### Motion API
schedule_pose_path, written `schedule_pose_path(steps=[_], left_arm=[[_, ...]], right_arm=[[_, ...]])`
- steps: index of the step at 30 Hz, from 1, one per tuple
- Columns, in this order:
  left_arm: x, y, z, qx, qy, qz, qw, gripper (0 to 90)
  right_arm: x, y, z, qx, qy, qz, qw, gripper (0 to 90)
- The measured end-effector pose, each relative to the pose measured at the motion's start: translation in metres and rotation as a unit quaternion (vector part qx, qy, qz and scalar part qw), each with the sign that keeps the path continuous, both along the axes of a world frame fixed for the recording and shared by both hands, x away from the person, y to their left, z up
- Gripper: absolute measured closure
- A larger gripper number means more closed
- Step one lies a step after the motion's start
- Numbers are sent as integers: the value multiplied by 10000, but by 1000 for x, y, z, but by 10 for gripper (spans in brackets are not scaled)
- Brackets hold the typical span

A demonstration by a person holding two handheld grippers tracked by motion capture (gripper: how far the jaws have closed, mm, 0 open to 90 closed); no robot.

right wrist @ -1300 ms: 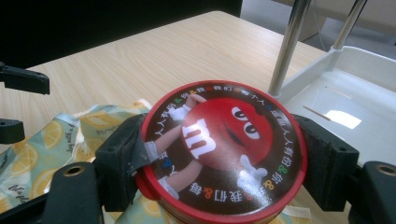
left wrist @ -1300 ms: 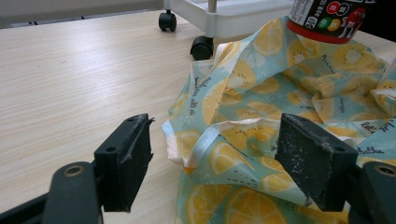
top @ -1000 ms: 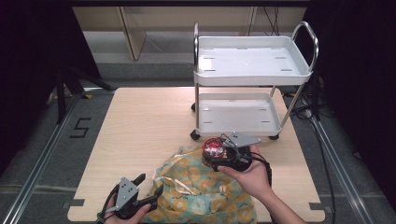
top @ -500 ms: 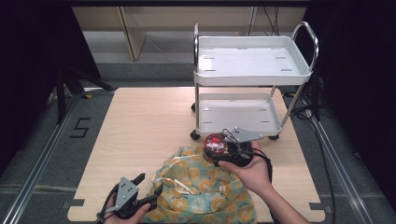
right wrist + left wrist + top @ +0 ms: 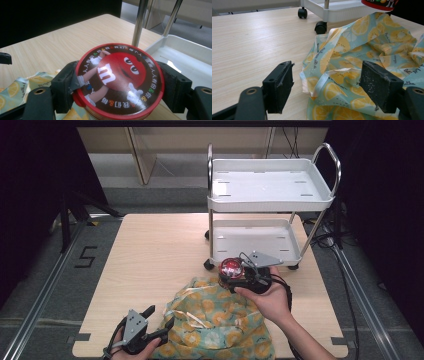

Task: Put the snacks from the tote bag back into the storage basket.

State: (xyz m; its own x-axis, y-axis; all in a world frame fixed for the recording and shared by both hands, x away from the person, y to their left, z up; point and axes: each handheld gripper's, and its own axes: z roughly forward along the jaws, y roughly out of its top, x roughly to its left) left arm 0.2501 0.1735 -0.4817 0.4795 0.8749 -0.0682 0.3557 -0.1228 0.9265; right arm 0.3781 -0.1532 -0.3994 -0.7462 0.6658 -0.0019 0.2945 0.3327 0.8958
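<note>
A round red candy tin (image 5: 117,81) with a cartoon lid sits clamped between the jaws of my right gripper (image 5: 235,274), held just above the far edge of a lemon-print cloth bag (image 5: 215,322). In the high view the tin (image 5: 231,267) hovers close to the lower shelf of the white cart (image 5: 255,237). My left gripper (image 5: 156,317) stands open at the bag's near left edge. In the left gripper view the bag's folded hem (image 5: 332,77) lies between the spread jaws, untouched.
The white two-shelf cart on castors stands at the table's far right, both trays bare; its top tray (image 5: 270,182) has a handle at the right. One castor (image 5: 320,27) sits just beyond the bag. Bare wooden tabletop (image 5: 160,250) spreads to the left.
My right gripper has carried the tin slightly up and toward the cart's lower shelf. The left gripper has stayed in place by the bag.
</note>
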Motion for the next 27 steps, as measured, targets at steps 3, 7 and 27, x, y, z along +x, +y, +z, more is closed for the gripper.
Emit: schedule_pose_path(steps=[3, 7, 27], left_arm=[[1, 2, 0, 50, 12, -30, 10000, 259], [1, 2, 0, 11, 29, -22, 10000, 259], [1, 1, 0, 24, 13, -17, 10000, 259]], right_arm=[[2, 1, -1, 32, -43, -90, 9999, 269], [4, 1, -2, 25, -15, -66, 10000, 269], [14, -1, -2, -45, 40, -159, 9999, 268]])
